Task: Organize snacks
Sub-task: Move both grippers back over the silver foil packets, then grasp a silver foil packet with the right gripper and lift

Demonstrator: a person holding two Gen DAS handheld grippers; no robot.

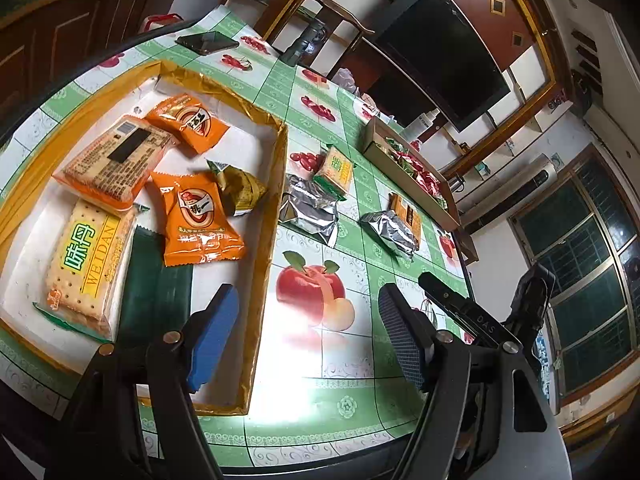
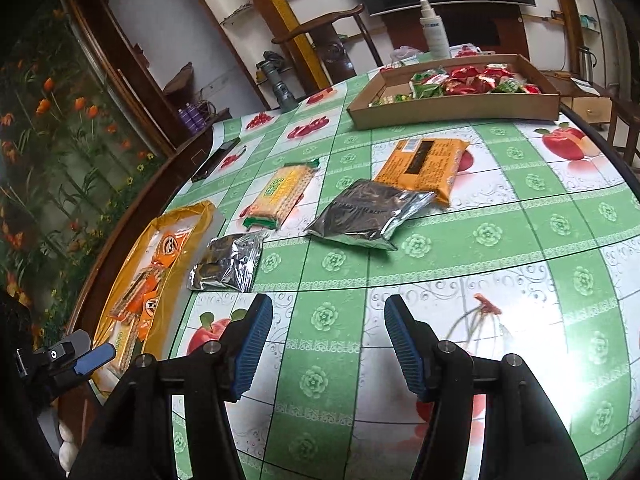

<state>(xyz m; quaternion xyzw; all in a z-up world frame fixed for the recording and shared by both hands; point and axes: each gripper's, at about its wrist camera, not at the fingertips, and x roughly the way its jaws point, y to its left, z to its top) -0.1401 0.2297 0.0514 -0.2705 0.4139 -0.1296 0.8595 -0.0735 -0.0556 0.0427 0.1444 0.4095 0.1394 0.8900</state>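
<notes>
Left tool (image 1: 308, 332) spread, empty, over the near rim of the gold tray (image 1: 276, 184). Right tool (image 2: 328, 344) spread, empty, above bare desk (image 2: 500, 240). Orange packets (image 1: 198, 220) and crackers (image 1: 86, 260) inside tray; two foil packs (image 2: 368, 216) just outside it.

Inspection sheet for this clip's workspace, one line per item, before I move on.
Surface: table under a green fruit-print cloth, glare near the grippers.
Job's things: gold-lined tray holds orange packets and cracker packs; cardboard tray holds red and green sweets; loose on the cloth are two silver foil pouches, a WEIDAN cracker pack and an orange biscuit pack.
Clutter: phone, spray bottle, flashlight.
Grippers: left gripper and right gripper both open, holding nothing.
Cables: nothing seen.
Surroundings: television, wooden chair, window.
</notes>
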